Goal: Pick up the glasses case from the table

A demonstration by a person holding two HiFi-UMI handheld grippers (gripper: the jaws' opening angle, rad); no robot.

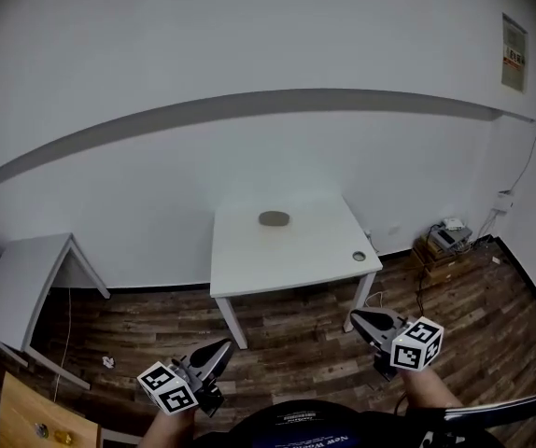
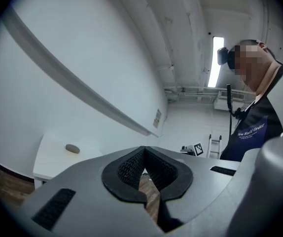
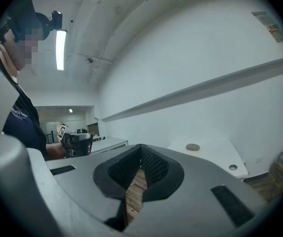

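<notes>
Lying on white table [image 1: 296,255]: glasses case [image 1: 274,218], far side
Under table: wood-plank floor [image 1: 291,325]
Behind table: white wall [image 1: 249,54]
Left gripper [image 1: 223,347], right gripper [image 1: 356,315]: both closed, empty

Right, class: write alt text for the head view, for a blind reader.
A grey glasses case lies on a white table across a wooden floor. In front, the left gripper and right gripper are shut and empty.

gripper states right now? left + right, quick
Left hand-held gripper: closed, holding nothing.
Right hand-held gripper: closed, holding nothing.
</notes>
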